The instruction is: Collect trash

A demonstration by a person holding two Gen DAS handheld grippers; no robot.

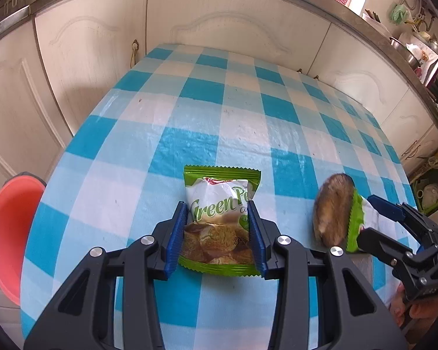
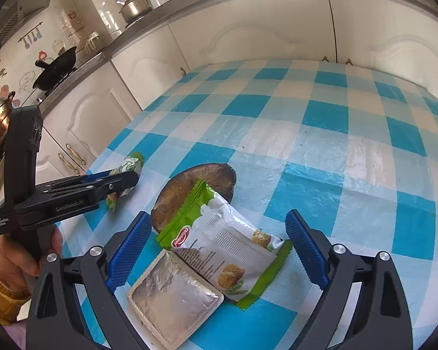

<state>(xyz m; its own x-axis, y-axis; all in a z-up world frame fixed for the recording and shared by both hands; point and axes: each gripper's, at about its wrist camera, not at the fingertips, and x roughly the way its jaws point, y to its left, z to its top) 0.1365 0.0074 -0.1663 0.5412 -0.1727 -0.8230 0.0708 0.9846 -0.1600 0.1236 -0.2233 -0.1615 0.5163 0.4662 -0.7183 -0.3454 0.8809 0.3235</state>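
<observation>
My left gripper (image 1: pixel 218 221) is shut on a green "Green Peas" cookie packet (image 1: pixel 219 218), held just above the blue checked table (image 1: pixel 189 110); both also show in the right wrist view, the gripper (image 2: pixel 116 180) and the packet (image 2: pixel 128 169). My right gripper (image 2: pixel 219 248) is open, its jaws either side of a second green cookie wrapper (image 2: pixel 227 245) and a silver foil packet (image 2: pixel 175 300) lying on the table. A brown peel-like scrap (image 2: pixel 189 186) lies just beyond them. In the left wrist view the right gripper (image 1: pixel 373 218) is beside that scrap (image 1: pixel 333 207).
An orange-red bucket (image 1: pixel 11 233) stands on the floor at the table's left edge. White cabinets (image 1: pixel 219 20) run behind the table under a counter with pots. The table's far half shows only checked cloth (image 2: pixel 321 122).
</observation>
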